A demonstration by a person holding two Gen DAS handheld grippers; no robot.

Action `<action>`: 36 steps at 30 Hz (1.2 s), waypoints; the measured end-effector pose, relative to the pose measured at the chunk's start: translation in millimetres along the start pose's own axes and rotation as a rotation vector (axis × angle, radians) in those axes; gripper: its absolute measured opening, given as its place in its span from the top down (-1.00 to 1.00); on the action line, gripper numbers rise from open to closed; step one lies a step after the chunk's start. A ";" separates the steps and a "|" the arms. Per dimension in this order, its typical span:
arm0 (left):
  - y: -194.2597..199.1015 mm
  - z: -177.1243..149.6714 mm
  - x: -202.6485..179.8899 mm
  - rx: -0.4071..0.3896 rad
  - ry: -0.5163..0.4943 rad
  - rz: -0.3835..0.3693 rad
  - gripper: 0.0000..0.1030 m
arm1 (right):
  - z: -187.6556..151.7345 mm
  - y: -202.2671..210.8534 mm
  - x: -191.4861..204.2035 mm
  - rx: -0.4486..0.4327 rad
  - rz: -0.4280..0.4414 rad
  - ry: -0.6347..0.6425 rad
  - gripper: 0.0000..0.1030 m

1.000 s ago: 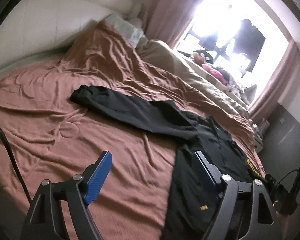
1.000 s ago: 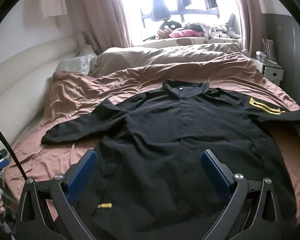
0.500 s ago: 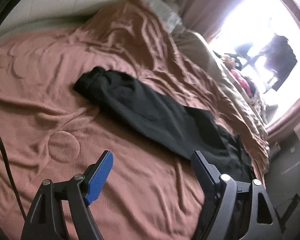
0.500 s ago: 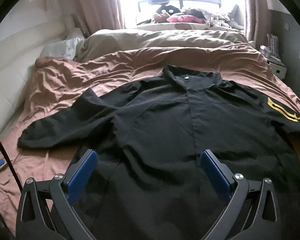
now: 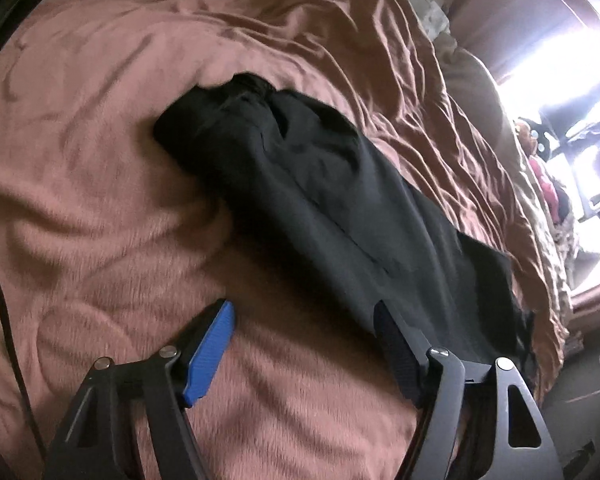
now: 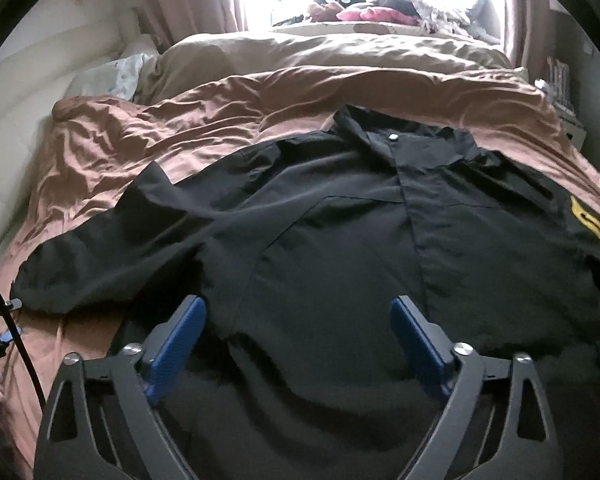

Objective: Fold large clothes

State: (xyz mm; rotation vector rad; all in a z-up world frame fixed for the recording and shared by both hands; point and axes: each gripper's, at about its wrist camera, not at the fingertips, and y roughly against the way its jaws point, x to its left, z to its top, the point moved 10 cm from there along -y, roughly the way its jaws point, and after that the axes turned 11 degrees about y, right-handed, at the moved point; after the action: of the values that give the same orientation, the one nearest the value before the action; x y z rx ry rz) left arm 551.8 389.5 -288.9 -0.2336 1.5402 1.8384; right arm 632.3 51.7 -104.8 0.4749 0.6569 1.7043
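A large black shirt (image 6: 340,248) lies face up and spread out on a brown bedspread (image 6: 148,148), collar toward the window, with a yellow stripe patch (image 6: 596,228) on its right sleeve. Its left sleeve (image 5: 312,200) stretches out across the bedspread (image 5: 84,200) in the left wrist view, cuff at the far end. My left gripper (image 5: 304,344) is open and empty, low over the bedspread at the sleeve's near edge. My right gripper (image 6: 298,340) is open and empty, just above the shirt's lower front.
A beige duvet (image 6: 332,52) and a pale pillow (image 6: 120,76) lie beyond the shirt. Stuffed toys (image 6: 340,0) sit on the bright windowsill. A white padded headboard (image 6: 40,64) runs along the left. A nightstand (image 6: 560,92) stands at the far right.
My left gripper has swung left and moved down close to the sleeve. My right gripper has moved forward and lower over the shirt's front. Both stayed open.
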 end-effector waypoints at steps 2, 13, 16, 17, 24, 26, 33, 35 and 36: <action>-3.1 3.5 0.9 -0.003 -0.005 0.037 -0.19 | 3.6 -11.0 -0.9 0.013 0.025 -0.018 -0.43; 28.2 35.0 -26.5 -0.089 -0.001 -0.079 0.98 | 18.5 -68.8 -7.1 0.068 0.272 -0.226 0.39; 53.8 42.9 -50.9 -0.122 -0.036 -0.120 0.99 | 21.7 -83.1 -1.8 0.068 0.322 -0.241 0.49; 61.6 45.8 -59.9 -0.133 -0.049 -0.131 0.99 | 20.1 -90.8 3.1 0.081 0.356 -0.247 0.52; 117.0 40.3 -137.7 -0.168 -0.160 -0.237 1.00 | 10.2 -125.6 20.4 0.151 0.386 -0.168 0.54; 133.7 33.5 -168.6 -0.181 -0.212 -0.271 1.00 | 14.7 -117.7 16.5 0.156 0.394 -0.173 0.54; 186.5 1.2 -261.7 -0.195 -0.345 -0.407 1.00 | 40.5 -58.4 -13.7 0.055 0.418 -0.186 0.51; 197.5 -12.4 -289.9 -0.188 -0.380 -0.452 1.00 | 39.6 -40.0 -26.9 0.035 0.414 -0.197 -0.04; 200.7 -18.9 -300.5 -0.183 -0.391 -0.467 1.00 | 38.1 -30.1 -33.9 0.019 0.409 -0.206 -0.31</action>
State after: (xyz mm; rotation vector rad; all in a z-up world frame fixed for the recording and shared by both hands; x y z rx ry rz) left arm 640.7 245.1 30.8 -0.2731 0.9540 1.5362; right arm 686.4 29.8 -94.4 0.8297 0.4455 1.9970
